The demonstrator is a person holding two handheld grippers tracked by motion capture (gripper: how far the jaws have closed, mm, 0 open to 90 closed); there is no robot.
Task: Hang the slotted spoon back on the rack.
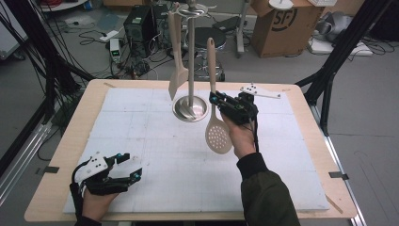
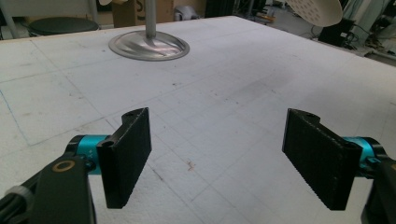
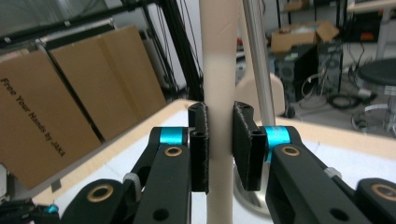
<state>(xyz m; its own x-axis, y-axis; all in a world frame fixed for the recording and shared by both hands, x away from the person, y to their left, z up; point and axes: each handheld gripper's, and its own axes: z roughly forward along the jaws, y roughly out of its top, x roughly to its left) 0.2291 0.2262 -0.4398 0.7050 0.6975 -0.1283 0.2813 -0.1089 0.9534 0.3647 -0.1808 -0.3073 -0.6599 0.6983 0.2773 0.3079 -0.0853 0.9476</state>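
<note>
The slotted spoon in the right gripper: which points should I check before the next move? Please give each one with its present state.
1. Right gripper shut on the slotted spoon handle: ok.
2. Spoon lifted off the white mat, bowl down: ok.
3. Stand upright on its round base: ok.
4. Spatula hanging on the stand, apart from the spoon: ok.
5. Left gripper open, over bare mat: ok.
6. Free hook at the stand top: cannot tell.

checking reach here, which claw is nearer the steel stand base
Right. The right claw holds the slotted spoon just beside the stand base; the left claw rests far off near the table's front left.
</note>
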